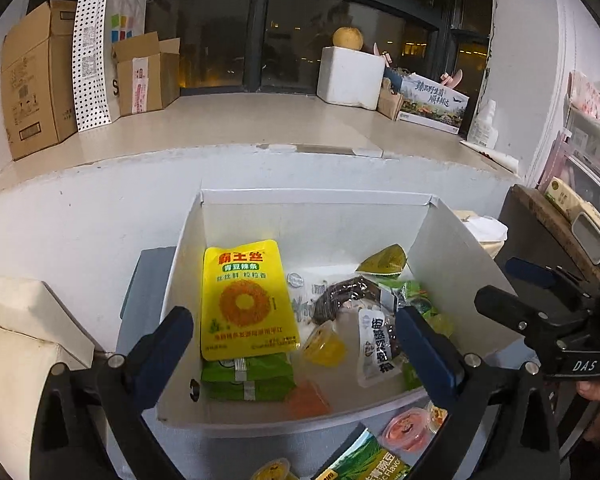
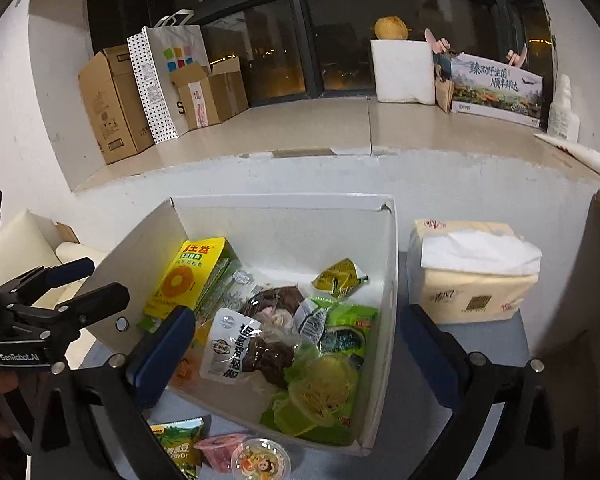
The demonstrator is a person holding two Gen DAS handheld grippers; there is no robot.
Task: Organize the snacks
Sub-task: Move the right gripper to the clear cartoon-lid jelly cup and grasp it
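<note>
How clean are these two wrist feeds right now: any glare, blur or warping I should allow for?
Left wrist: strong fisheye bending of the sill, dim indoor light, night-dark window, white box fairly sharp. Right wrist: same warping, glare on the clear sausage packet, right edge smeared.

Left gripper (image 1: pixel 294 344) — jaws spread wide, nothing between the blue pads, angled downward. Right gripper (image 2: pixel 296 350) — likewise wide apart and empty, tilted down, level beside the left. A hand (image 1: pixel 598 400) shows at the right gripper's grip, apparently wrapped around it; mostly out of frame.
</note>
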